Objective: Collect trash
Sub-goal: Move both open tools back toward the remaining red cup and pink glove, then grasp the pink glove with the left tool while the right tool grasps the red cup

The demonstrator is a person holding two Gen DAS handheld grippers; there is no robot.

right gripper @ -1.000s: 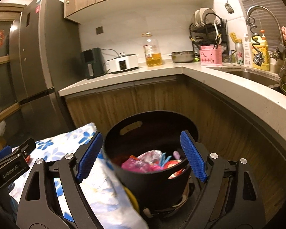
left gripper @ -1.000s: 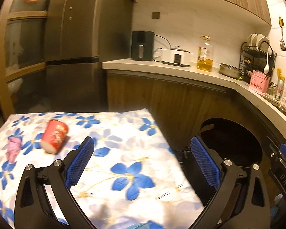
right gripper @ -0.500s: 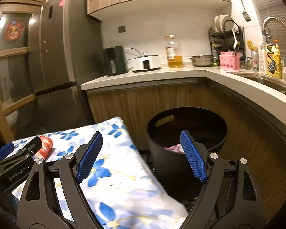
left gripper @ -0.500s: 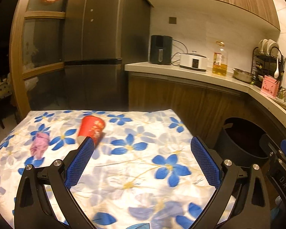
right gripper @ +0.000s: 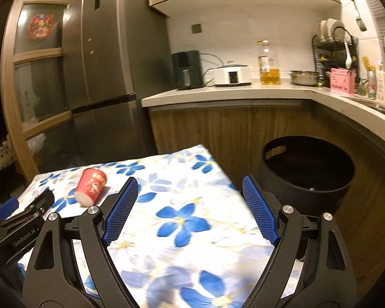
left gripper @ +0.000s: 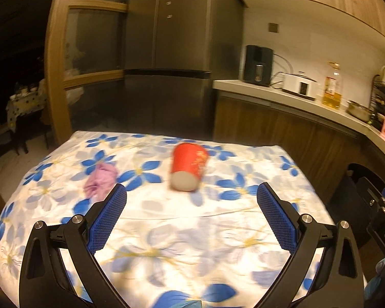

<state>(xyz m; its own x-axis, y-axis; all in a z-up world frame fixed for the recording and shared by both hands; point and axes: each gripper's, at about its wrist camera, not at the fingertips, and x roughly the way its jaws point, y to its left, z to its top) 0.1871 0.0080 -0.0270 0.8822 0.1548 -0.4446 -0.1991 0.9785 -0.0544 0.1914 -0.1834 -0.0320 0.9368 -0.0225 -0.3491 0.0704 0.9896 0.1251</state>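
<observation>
A red paper cup lies on its side on the floral tablecloth, its base towards me; it also shows in the right wrist view. A crumpled pink wrapper lies left of it. My left gripper is open and empty, just short of the cup. My right gripper is open and empty above the table's right part. The black trash bin stands on the floor right of the table, with a little trash showing inside.
A dark fridge stands behind the table. A wooden counter with a kettle, cooker, oil bottle and dish rack runs along the back and right. The left gripper's body shows at the right view's left edge.
Both grippers have swung left, away from the bin and towards the table. The cup now sits centred ahead of the left gripper. Both stay open.
</observation>
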